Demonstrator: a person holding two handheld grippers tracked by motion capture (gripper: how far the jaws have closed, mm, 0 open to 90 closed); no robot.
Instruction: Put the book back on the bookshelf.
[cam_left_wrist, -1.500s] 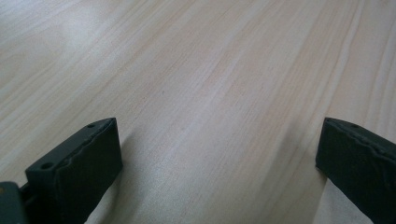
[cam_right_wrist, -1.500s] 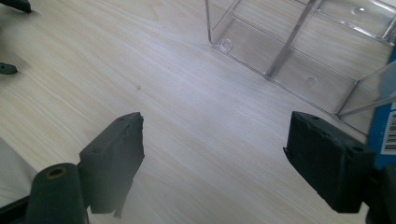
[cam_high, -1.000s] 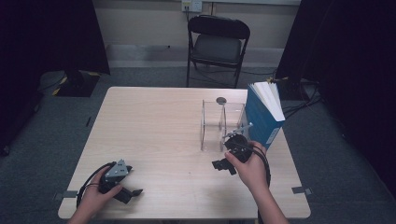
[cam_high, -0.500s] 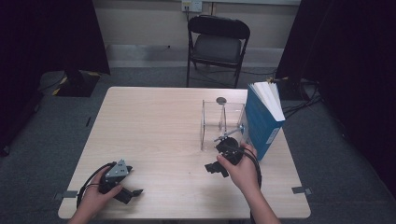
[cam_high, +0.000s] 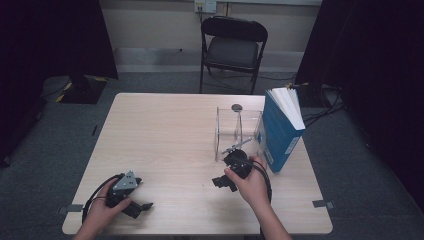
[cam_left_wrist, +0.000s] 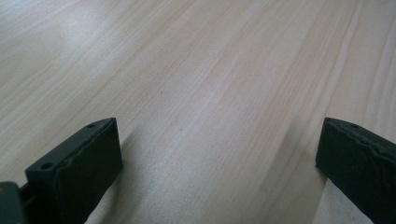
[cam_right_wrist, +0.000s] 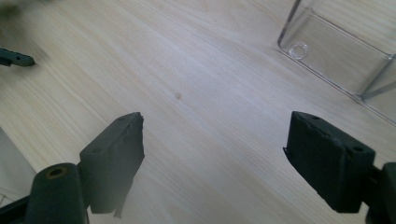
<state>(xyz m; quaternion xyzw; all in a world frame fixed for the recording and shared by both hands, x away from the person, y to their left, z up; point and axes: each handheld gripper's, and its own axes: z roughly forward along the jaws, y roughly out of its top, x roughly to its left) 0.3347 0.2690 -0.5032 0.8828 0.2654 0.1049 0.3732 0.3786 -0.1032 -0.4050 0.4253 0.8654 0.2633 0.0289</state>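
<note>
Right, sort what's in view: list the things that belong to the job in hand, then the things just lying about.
In the job:
right tool, open
clear acrylic box
blue book standing beside the box

Lying about:
left tool, open, resting on table
small dark disc
folding chair

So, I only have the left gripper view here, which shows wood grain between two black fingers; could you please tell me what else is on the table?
Observer: A clear acrylic box stands right of centre, with a blue book upright against its right side.
Operator: Thank you. Where is the right gripper, please?
Observer: The right gripper sits just in front of the box, low over the table, in the person's right hand.
Operator: Is it holding anything?
Observer: No; in the right gripper view its fingers stand wide apart over bare wood, with a corner of the box at the upper right.
</note>
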